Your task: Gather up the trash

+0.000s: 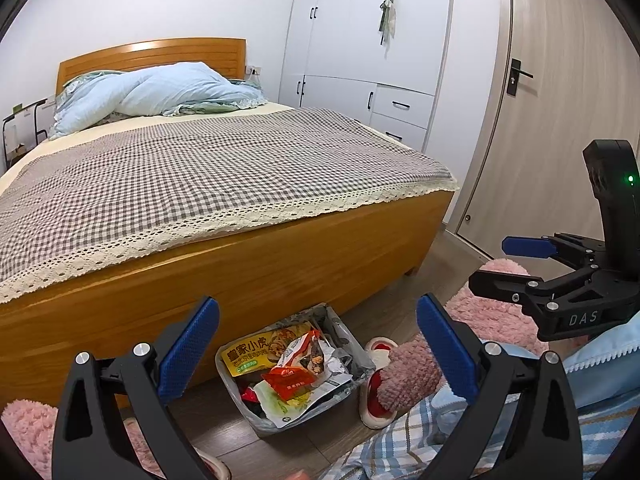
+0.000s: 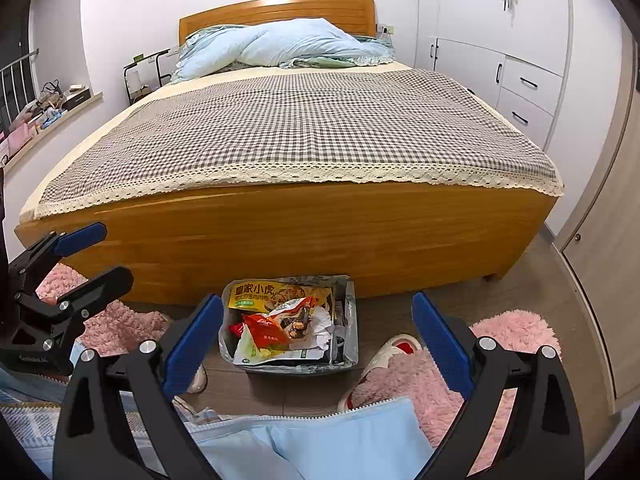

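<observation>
A small trash bin (image 1: 354, 346) lined with a clear plastic bag stands on the wood floor against the bed's footboard. It is packed with wrappers, with a yellow snack bag (image 1: 260, 350) at the back and a red-orange wrapper (image 1: 292, 380) on top. My left gripper (image 1: 318, 352) hovers above it, open and holding nothing. The right wrist view shows the same bin (image 2: 351, 320), yellow bag (image 2: 276, 294) and red-orange wrapper (image 2: 272, 328) below my right gripper (image 2: 318, 344), which is open and holds nothing. Each gripper also appears in the other's view, the right gripper (image 1: 506, 266) and the left gripper (image 2: 100, 256), both with jaws apart.
The wooden bed (image 2: 320, 232) with a checked cover fills the space ahead. A white wardrobe (image 1: 360, 60) and a door (image 1: 540, 120) stand to the right. Pink fluffy rugs (image 2: 516, 332) and a white-and-red slipper (image 2: 396, 346) flank the bin. The person's blue clothing (image 2: 340, 440) lies just below.
</observation>
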Tool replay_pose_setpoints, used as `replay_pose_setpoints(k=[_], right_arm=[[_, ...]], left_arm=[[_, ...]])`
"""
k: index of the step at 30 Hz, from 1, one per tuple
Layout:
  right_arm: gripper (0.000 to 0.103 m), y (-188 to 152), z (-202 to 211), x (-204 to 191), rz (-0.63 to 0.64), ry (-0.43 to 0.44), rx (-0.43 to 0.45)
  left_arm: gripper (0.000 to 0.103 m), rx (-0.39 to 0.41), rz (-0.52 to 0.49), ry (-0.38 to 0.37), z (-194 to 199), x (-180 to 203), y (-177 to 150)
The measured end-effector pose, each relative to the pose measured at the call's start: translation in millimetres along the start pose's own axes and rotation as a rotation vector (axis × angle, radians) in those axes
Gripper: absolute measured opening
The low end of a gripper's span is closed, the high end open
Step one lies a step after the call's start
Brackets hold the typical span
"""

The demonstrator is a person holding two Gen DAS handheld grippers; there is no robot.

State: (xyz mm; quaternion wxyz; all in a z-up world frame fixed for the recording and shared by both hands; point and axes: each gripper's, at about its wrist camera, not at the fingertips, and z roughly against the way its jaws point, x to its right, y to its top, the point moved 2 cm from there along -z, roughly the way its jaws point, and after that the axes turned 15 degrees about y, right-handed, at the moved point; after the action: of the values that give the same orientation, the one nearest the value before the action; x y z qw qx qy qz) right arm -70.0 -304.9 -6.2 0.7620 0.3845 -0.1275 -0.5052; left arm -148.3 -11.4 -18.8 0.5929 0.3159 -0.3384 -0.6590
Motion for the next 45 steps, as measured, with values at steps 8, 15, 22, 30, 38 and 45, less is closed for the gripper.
replay_pose_setpoints(k=[8,15,22,30,38,45], right_arm=[[0.091,-1.8,2.1,1.7,-0.003,-0.004,-0.001],[0.091,-1.7,2.6,2.3,-0.005,-0.004,-0.002],[0.091,-2.7,4.3,3.6,-0.013,-0.007,-0.003],[0.091,-3.1,5.4,5.0,-0.018,-0.011,-0.001],[0.091,-3.1,5.4,5.2,-0.019,-0.01,-0.002],[0.091,-3.2,5.4,5.3,-0.018,-0.011,-0.001]], left_arm=[[0.095,-0.004,-0.002,-0.012,-1.1,1.2,-0.5],[0.095,-0.005,-0.002,-0.013,-1.4,0.9,-0.9],[0.095,-0.007,-0.006,-0.022,-1.2,3.0,-2.0],[0.095,-0.009,-0.009,-0.028,-1.5,3.6,-2.0],[0.095,-0.01,-0.009,-0.028,-1.6,3.9,-2.1],[0.095,-0.01,-0.009,-0.029,-1.5,3.9,-2.1]])
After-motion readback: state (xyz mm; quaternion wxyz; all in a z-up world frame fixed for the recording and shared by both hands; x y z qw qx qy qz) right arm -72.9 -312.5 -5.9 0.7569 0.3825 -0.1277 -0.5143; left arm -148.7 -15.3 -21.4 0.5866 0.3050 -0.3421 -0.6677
